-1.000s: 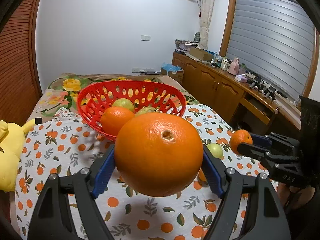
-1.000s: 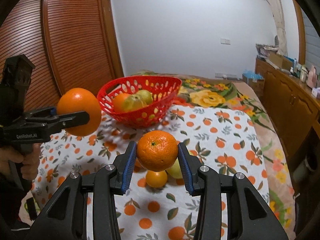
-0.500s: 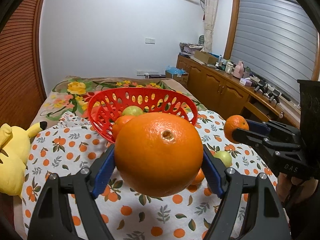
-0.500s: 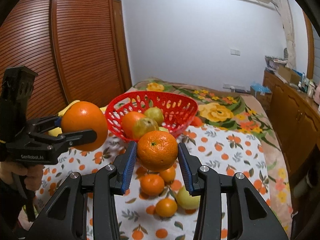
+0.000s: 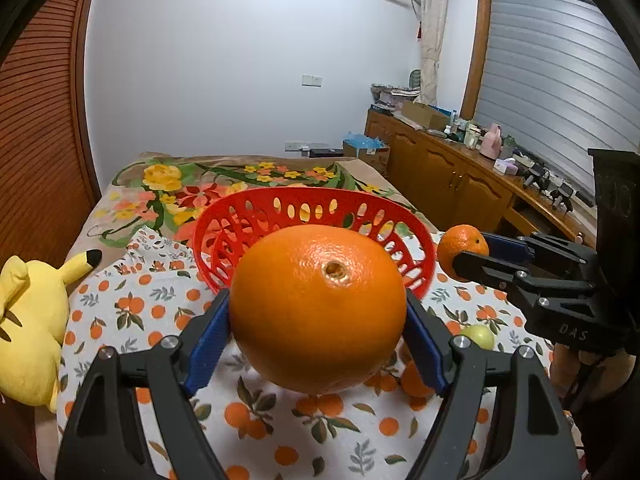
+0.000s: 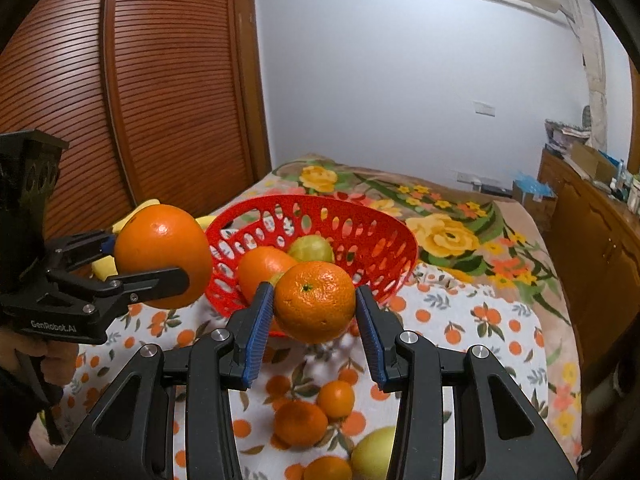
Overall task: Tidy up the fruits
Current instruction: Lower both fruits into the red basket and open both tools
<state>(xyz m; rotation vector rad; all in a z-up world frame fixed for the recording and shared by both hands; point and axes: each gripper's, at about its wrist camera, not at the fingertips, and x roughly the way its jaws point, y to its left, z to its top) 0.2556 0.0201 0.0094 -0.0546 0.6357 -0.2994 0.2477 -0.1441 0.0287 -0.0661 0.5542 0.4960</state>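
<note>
My left gripper [image 5: 318, 340] is shut on a large orange [image 5: 318, 308] and holds it in the air in front of the red basket [image 5: 280, 208]. My right gripper [image 6: 315, 334] is shut on a smaller orange [image 6: 315, 306], just before the red basket's [image 6: 384, 248] near rim. The basket holds an orange [image 6: 256, 264] and a green fruit [image 6: 312, 249]. Loose oranges [image 6: 300, 422] and a yellow-green fruit [image 6: 372, 454] lie on the cloth below. Each gripper shows in the other's view: the right [image 5: 464, 254], the left [image 6: 160, 258].
The fruit-print cloth [image 5: 132, 312] covers a bed with a flowered spread [image 6: 448, 236]. A yellow plush toy [image 5: 28, 320] lies at the left edge. Wooden cabinets [image 5: 452, 184] with clutter stand at the right. A slatted wooden wardrobe [image 6: 160, 80] is on the left.
Both grippers have risen and moved closer to the basket, each still holding its orange. The right gripper's orange now hangs nearly over the basket's near rim.
</note>
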